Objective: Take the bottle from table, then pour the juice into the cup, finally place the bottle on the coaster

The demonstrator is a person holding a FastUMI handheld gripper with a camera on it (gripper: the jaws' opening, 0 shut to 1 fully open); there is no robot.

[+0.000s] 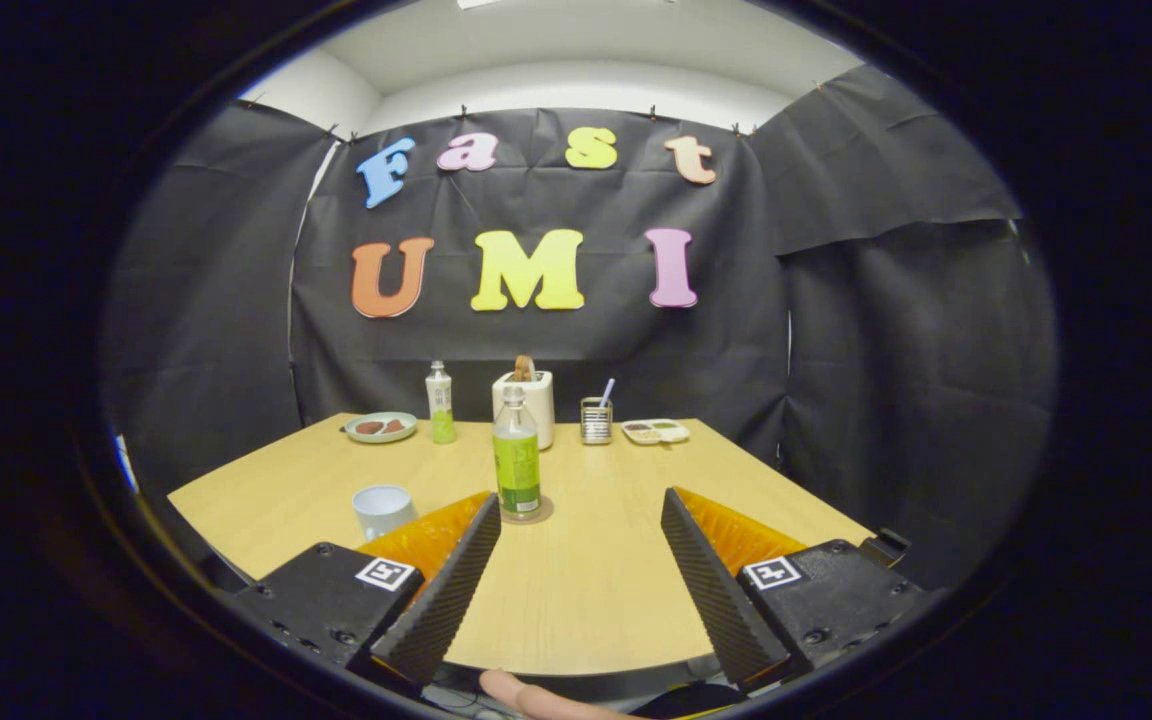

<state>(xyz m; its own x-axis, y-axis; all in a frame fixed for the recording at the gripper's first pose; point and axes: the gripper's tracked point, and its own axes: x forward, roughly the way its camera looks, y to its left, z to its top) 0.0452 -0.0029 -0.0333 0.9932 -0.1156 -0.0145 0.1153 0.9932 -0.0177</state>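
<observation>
A clear bottle (516, 455) with a green label and green juice in its lower part stands upright on a thin round coaster (539, 514), mid-table. It is just ahead of my left fingertip, a little left of the gap between the fingers. A white cup (382, 509) sits on the table to the left of the bottle, beside my left finger; what it holds is hidden. My gripper (579, 495) is open wide, its ribbed black fingers (441, 590) spread apart over the near part of the table with nothing between them.
Along the far edge of the wooden table (596, 590) stand a green plate (381, 427), a second small bottle (440, 403), a white box (528, 398), a metal tin (596, 421) and a white tray (655, 431). A person's finger (526, 695) shows below the near edge.
</observation>
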